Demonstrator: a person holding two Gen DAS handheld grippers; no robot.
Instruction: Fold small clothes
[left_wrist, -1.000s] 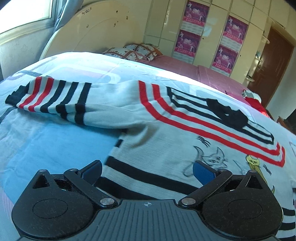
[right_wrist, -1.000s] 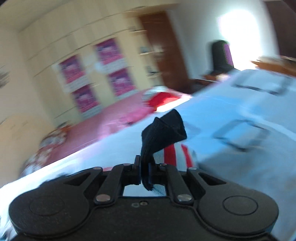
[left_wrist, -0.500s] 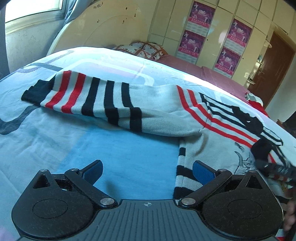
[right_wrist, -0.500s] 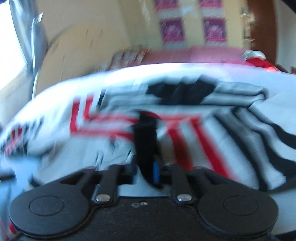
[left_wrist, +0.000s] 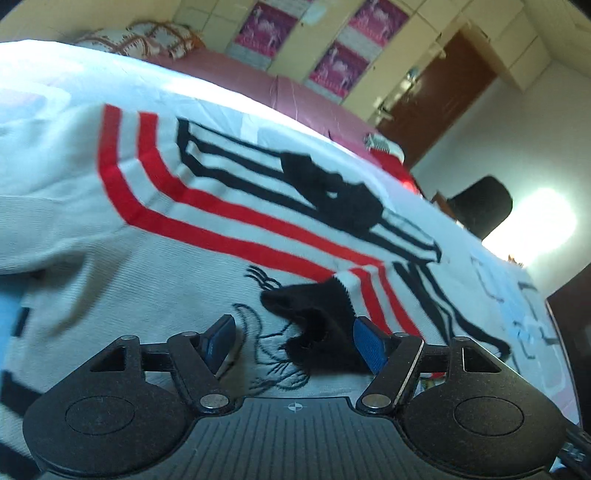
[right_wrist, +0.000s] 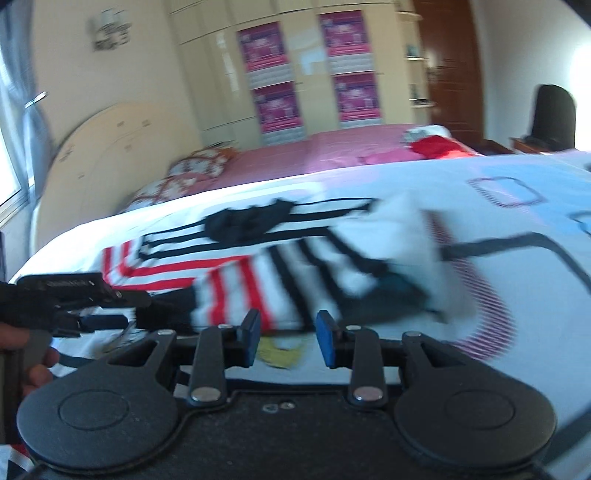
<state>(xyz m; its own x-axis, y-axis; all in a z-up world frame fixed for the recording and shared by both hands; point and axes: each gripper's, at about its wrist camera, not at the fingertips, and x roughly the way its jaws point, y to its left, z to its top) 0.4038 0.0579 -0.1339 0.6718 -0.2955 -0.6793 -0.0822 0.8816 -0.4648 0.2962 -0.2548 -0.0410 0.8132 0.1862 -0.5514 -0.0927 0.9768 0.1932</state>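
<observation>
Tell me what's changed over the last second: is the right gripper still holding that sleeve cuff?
No. The right gripper has let go: its jaws now stand open, and the sleeve lies folded across the sweater's chest, black cuff between the left gripper's open fingers. The left gripper swung from the bed edge in over the sweater body. The sweater still lies flat on the bedsheet; the left gripper stays open.

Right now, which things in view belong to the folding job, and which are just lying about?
Job:
striped sweater
its folded-over sleeve
left gripper
right gripper

Lying about:
patterned pillow
red cloth
posters
black chair
</observation>
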